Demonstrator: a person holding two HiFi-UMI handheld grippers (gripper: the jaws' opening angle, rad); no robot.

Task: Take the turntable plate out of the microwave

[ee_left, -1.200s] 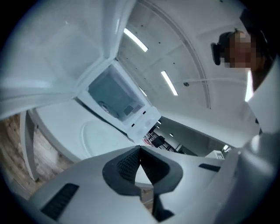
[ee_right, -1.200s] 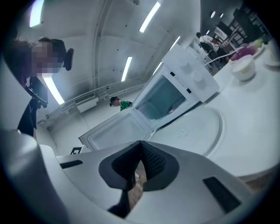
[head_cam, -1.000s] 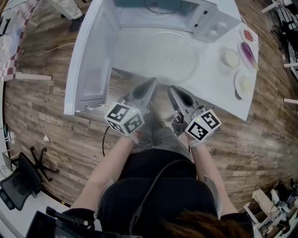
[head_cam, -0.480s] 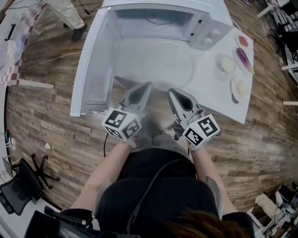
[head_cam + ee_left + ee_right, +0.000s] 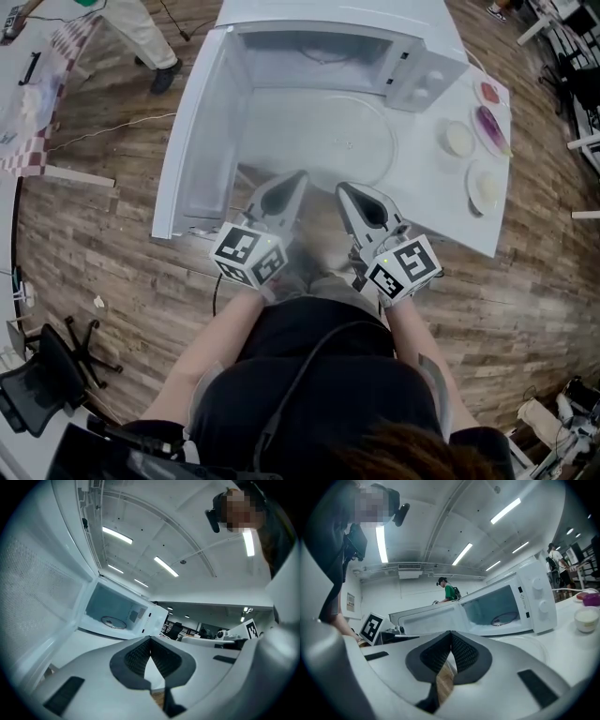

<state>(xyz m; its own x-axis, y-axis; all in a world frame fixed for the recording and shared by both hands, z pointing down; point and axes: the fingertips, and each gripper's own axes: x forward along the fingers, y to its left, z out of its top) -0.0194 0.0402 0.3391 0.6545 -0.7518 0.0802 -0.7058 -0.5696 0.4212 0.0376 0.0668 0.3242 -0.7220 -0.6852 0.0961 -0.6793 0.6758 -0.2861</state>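
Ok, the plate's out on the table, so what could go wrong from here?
The clear turntable plate lies on the white table, hard to see, so a hand-held gripper could knock it. The open microwave door juts beside the left hand-held gripper. Small dishes sit near the table's right edge and could be bumped.

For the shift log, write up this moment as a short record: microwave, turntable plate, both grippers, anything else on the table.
microwave: on the white table, door swung open to the left
turntable plate: out of the microwave, flat on the table in front of the opening
left gripper: fingers shut, empty, near the table's front edge
right gripper: fingers shut, empty, beside the left one
small dishes: grouped at the table's right
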